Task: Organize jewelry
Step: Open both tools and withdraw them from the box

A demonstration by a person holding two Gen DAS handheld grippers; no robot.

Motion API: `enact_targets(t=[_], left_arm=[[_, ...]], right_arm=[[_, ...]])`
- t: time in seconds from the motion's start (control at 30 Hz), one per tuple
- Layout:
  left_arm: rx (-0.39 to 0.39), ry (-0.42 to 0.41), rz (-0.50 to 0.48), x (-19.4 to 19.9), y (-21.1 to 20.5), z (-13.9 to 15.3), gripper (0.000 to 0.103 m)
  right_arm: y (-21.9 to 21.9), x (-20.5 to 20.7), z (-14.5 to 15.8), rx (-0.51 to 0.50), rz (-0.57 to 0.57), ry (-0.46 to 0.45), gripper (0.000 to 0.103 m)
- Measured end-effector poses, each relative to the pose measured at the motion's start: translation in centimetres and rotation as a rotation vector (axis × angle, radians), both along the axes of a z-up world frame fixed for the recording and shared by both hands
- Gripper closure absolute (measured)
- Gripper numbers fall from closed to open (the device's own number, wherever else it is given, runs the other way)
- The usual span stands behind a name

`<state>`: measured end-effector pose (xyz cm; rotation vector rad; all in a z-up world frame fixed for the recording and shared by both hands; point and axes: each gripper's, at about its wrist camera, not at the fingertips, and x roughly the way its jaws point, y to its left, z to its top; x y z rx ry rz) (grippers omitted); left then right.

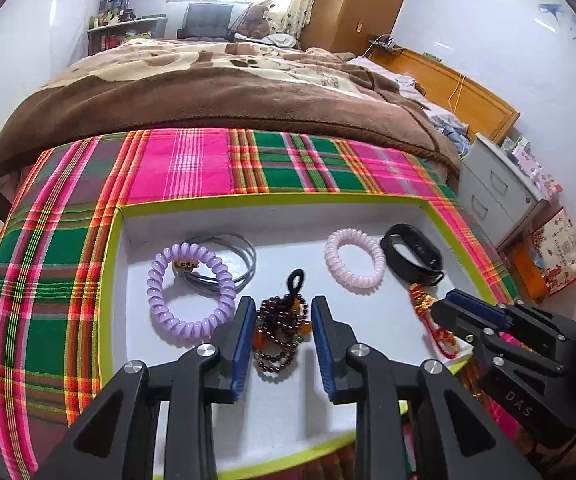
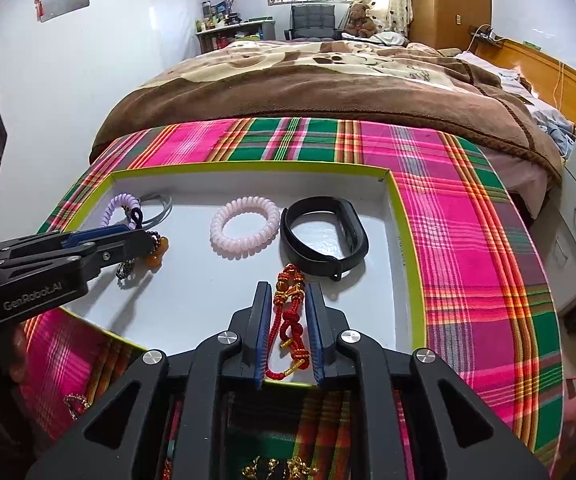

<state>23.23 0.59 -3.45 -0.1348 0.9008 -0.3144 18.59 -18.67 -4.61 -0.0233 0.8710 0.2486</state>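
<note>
1. We see the bench point(image 1: 192, 168), covered by a plaid cloth in pink, green and red, set against the foot of a bed.
2. Directly on the cloth lies a shallow tray point(image 1: 120, 248) with a yellow-green rim and white floor; its rim also shows in the right wrist view point(image 2: 404, 240).
3. Near the bench's front edge we note gold-coloured trinkets point(image 2: 276, 468) on the cloth, too blurred to identify.

Black tongs point(image 1: 284, 344), blue pads point(image 1: 244, 346), silver screws, "GenRobot.AI" lettering.
</note>
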Motion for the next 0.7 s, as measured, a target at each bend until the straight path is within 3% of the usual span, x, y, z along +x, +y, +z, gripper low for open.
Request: enact_targets(t=[0.13,0.27,0.7], left_arm=[[-0.004,-0.023,0.001,-1.1,0.2,0.8,0.064],[-0.014,-0.043,0.008,-2.5,0.6,1.6,0.064],[-0.036,-0.089,0.034,-8.5,2.7,3.1,0.064]], right_arm=[[-0.2,-0.6,0.5,0.016,-0.002,-0.010,0.084],[-0.5,-1.5,1.1,0.028,-0.006,-0.027,0.069],[-2.0,-5.0,2.6,0.067,-0.019,-0.062,0.069]])
